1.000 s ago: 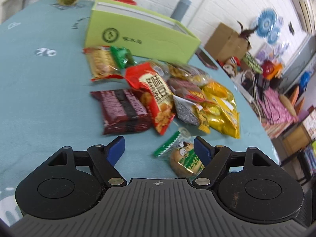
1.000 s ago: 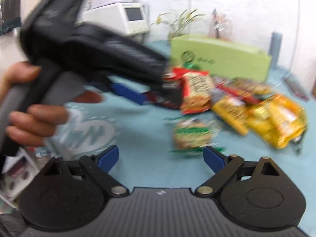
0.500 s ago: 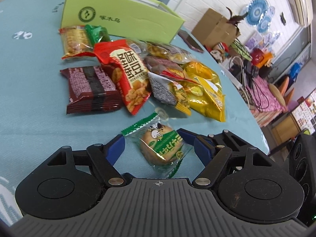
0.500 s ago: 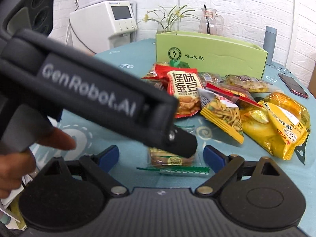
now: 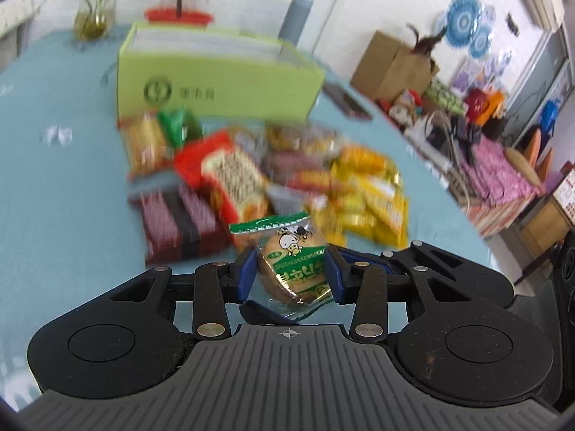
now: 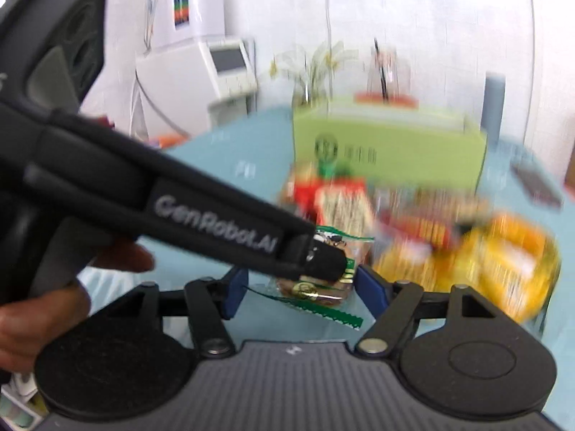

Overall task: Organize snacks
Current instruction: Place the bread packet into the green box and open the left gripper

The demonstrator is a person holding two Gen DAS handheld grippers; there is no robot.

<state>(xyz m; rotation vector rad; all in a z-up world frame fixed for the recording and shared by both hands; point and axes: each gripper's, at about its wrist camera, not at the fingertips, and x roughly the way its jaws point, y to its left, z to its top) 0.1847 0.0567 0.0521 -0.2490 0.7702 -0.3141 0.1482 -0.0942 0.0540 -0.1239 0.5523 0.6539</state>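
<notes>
Now the left gripper (image 5: 290,273) has its jaws clenched on the biscuit packet (image 5: 293,265), lifted off the teal worktop (image 5: 64,186) before the snack pile (image 5: 273,186). The right gripper (image 6: 300,292) has its jaws around the same packet, though whether they press it I cannot tell. Best carry it steadily over the green box (image 5: 215,82) before letting go. Half a second ago the packet lay flat between wide jaws; both pairs have just been closing.

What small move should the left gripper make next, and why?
Probably lift the cookie packet toward the green box. The left gripper, its jaws having just been closing, pinches the packet, and the box stands open behind the snack pile.
</notes>
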